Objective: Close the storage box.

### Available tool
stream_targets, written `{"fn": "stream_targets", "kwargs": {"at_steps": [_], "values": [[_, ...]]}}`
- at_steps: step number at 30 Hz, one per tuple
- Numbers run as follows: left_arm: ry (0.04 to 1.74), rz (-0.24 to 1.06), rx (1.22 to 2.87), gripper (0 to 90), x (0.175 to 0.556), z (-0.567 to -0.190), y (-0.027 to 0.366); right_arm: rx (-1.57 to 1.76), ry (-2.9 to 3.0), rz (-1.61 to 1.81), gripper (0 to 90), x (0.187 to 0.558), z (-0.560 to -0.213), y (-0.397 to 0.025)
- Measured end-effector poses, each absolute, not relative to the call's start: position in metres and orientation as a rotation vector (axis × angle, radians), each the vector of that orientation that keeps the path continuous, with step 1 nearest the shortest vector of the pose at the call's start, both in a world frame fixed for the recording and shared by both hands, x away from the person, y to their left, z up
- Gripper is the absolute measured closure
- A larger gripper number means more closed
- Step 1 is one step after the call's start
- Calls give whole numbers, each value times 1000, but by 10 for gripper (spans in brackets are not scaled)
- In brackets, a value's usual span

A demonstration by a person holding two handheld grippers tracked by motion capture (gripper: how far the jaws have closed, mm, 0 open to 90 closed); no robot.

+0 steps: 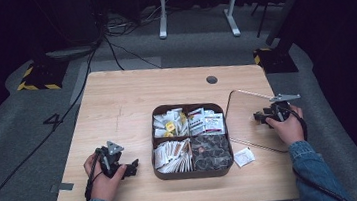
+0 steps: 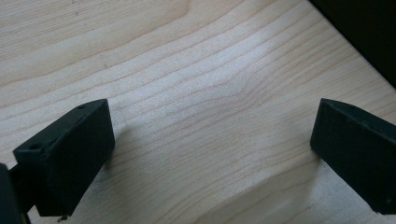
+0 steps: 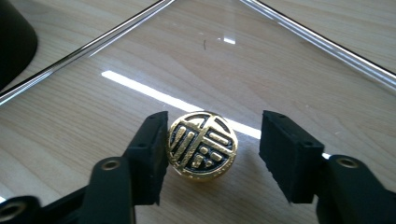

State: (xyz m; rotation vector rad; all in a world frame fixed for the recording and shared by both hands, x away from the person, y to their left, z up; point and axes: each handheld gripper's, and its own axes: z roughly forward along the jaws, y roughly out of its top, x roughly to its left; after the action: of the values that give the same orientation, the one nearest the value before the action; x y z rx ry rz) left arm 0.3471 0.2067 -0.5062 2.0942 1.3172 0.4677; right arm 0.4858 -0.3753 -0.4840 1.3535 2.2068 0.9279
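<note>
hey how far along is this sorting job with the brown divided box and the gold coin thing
Done: the brown four-compartment box already holds packets and dark pieces in every section. In hand: the round gold-and-black embossed coin sits on the clear glass sheet between the open right gripper jaws, one jaw touching it, not yet clamped. Left: the small white sachet lies loose on the wooden table; the left gripper is open over bare wood.

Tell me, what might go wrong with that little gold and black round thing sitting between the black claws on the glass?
The gold and black disc lies on a clear glass sheet between the open jaws of the right gripper. One jaw looks close against its edge while the other stands apart, so closing could push it sideways across the smooth glass rather than pinch it. It also lies flat, so the jaws may slip off its rim. Pressing down hard might scratch the glass.
</note>
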Motion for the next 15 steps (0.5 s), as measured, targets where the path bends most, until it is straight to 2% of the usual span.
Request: {"fn": "stream_targets", "kwargs": {"at_steps": [4, 15], "values": [[1317, 468, 2094, 1, 347, -506, 207, 1325, 2244, 936, 578, 485, -487, -372], [1317, 468, 2094, 1, 347, -506, 207, 1322, 2244, 944, 589, 484, -488, -371]]}}
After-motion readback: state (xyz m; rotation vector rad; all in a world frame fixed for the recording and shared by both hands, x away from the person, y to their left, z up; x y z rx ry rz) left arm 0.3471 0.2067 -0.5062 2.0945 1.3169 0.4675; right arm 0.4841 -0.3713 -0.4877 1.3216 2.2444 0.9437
